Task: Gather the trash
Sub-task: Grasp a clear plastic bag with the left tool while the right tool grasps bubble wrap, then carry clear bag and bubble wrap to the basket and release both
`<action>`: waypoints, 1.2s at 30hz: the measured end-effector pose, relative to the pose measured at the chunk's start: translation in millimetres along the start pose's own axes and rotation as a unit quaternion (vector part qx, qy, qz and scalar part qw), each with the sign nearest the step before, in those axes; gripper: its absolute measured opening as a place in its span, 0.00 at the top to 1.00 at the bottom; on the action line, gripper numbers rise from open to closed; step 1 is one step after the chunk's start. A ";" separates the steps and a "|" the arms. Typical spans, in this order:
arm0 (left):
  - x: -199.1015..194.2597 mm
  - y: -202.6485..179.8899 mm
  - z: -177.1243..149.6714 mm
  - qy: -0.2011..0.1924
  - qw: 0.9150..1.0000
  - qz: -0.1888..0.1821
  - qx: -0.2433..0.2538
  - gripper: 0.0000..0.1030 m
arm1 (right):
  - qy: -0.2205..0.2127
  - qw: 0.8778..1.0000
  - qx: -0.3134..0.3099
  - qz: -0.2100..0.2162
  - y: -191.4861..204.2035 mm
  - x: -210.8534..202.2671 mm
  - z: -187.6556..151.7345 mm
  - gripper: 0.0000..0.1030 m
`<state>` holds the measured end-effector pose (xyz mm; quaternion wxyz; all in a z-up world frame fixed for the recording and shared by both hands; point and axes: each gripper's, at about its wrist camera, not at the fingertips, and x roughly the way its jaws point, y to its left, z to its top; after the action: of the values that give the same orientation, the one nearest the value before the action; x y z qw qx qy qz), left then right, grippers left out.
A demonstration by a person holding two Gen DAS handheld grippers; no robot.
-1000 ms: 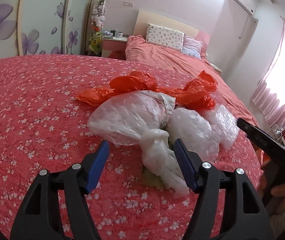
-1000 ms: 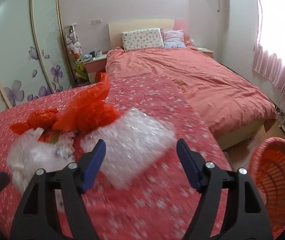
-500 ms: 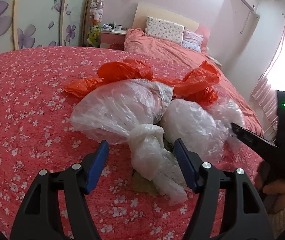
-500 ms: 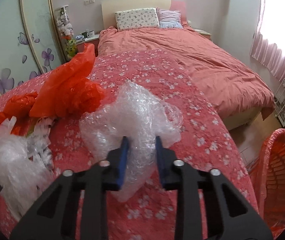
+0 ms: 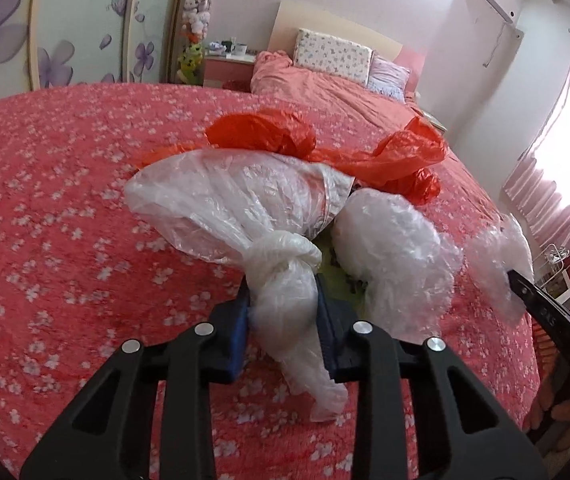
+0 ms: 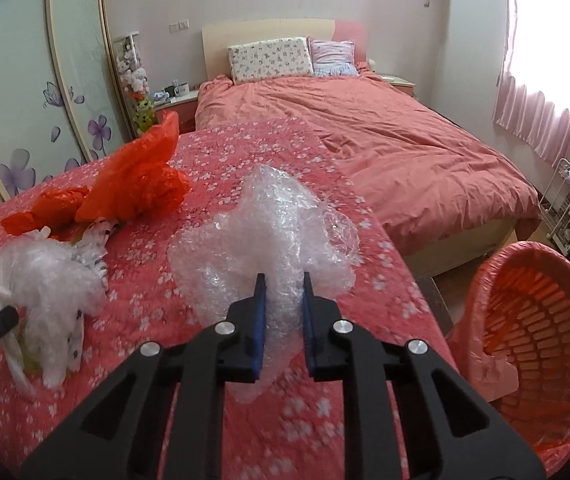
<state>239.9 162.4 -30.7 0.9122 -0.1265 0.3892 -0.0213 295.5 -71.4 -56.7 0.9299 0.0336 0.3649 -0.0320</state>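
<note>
Clear knotted bag (image 5: pixel 281 300) is being clamped by left hand-held gripper (image 5: pixel 283 320) on floral cover (image 5: pixel 65 240); bubble wrap (image 6: pixel 269 240) by right hand-held gripper (image 6: pixel 283 312). Orange basket (image 6: pixel 533 320) is being shown only in right view.

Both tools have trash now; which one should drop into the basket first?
Right. The right tool grips the bubble wrap beside the orange basket; the left tool holds the knotted bag farther away.
</note>
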 end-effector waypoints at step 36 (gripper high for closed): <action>-57.4 -119.3 -0.7 -0.053 0.990 -0.090 0.094 0.72 | -0.089 0.996 0.028 0.003 -67.2 -125.6 -31.2 0.85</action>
<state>206.5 54.8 38.8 0.9337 -0.0759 0.3236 -0.1330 176.9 -131.3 3.4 0.9574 0.0575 0.2797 -0.0418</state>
